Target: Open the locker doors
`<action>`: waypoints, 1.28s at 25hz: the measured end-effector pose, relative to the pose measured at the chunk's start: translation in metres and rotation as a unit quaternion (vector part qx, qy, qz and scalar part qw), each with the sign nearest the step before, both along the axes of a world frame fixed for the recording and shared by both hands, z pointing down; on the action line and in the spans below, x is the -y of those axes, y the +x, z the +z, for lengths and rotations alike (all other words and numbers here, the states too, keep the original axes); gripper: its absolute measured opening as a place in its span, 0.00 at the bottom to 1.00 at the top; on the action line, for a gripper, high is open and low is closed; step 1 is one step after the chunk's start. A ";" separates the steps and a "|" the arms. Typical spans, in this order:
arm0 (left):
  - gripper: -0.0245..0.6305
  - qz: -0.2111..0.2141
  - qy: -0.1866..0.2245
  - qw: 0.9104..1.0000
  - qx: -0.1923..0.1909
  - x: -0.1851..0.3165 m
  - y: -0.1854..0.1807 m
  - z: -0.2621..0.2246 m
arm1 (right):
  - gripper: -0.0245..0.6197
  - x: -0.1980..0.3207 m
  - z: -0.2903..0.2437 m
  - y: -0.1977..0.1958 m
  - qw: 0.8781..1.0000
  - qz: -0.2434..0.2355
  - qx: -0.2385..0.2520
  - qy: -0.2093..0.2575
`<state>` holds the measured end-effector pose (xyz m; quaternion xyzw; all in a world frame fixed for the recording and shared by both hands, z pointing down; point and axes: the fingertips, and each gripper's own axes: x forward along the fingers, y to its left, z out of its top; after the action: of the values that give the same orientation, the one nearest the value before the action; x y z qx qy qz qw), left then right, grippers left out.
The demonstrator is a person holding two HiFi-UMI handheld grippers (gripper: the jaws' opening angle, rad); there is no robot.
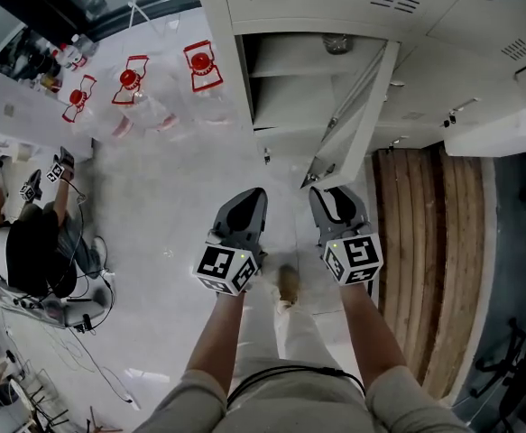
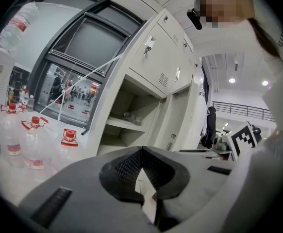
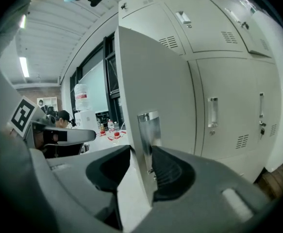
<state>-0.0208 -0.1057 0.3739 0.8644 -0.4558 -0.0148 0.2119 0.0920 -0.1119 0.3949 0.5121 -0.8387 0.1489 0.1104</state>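
The lockers [image 1: 317, 7] stand in a row, one compartment open with its shelf [image 1: 290, 72] showing. Its door [image 1: 357, 115] is swung out over the floor [image 1: 172, 197]. The right hand-held gripper [image 3: 142, 150] is clenched on that door's free edge, at the metal handle plate [image 3: 148, 130]. The left hand-held gripper [image 2: 141, 150] hangs just beside it, jaws together on nothing. Red-capped bottles [image 1: 129, 84] stand left of the lockers.
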 end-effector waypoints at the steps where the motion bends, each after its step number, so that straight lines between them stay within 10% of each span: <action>1: 0.04 0.000 0.001 1.000 0.000 -0.002 0.001 -0.001 | 0.26 -0.003 0.000 0.005 1.000 0.004 0.000 0.000; 32: 0.04 0.006 0.005 1.000 0.010 -0.042 0.023 -0.004 | 0.19 -0.031 0.000 0.186 0.975 0.221 0.017 0.014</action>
<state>0.0025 -0.0642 0.3703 0.8681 -0.4527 -0.0072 0.2033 0.2782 -0.0810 0.3949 0.6834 -0.7087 0.1670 0.0531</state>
